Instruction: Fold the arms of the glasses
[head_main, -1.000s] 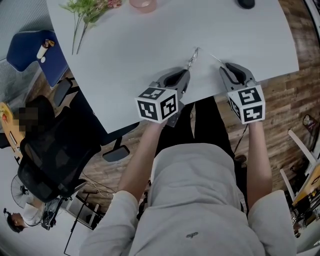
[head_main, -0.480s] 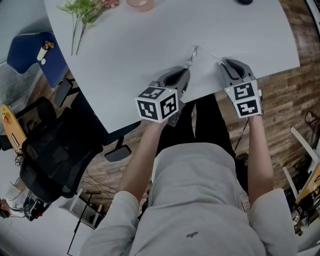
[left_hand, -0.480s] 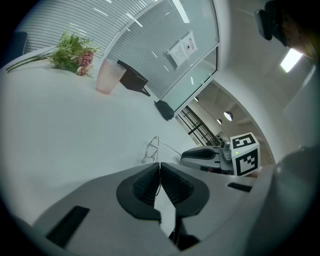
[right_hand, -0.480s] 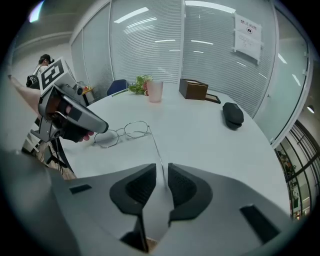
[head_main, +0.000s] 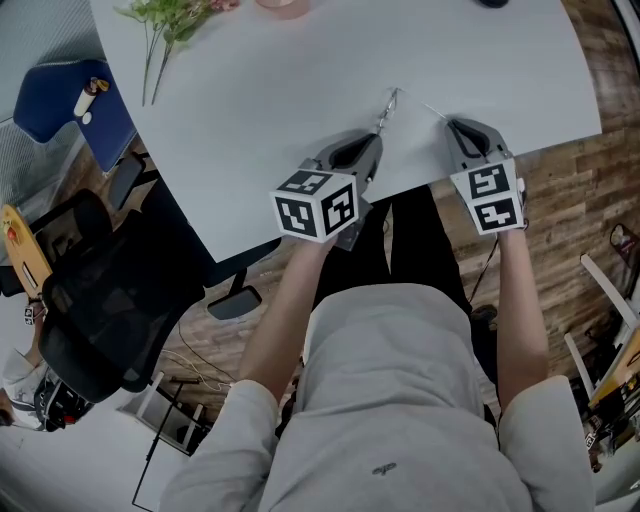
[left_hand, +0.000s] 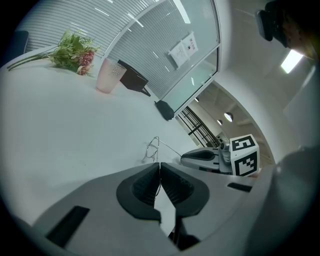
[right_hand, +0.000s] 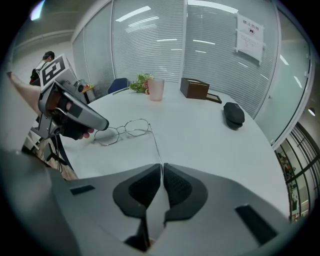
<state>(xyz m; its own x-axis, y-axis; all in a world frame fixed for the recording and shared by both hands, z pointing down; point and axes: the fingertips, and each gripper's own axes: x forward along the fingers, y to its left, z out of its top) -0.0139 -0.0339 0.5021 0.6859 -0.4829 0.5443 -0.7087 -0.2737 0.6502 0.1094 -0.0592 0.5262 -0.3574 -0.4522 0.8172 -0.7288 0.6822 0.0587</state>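
As right jaws close, glasses arm (right_hand: 155, 147) lies between.

Bright, even light falls from long ceiling strip lamps (right_hand: 134, 11); I see faint shadows on the white round tabletop (head_main: 300, 90), the thin wire-framed glasses (right_hand: 121, 131) sharp, both gripper views bent and black-cornered.

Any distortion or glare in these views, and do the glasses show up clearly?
Head view: even light, mild bowing at the edges, the thin glasses faint against the white table. Right gripper view: heavy fisheye, black corners, the glasses crisp. Left gripper view: same fisheye, a ceiling light flaring at upper right, the glasses small.
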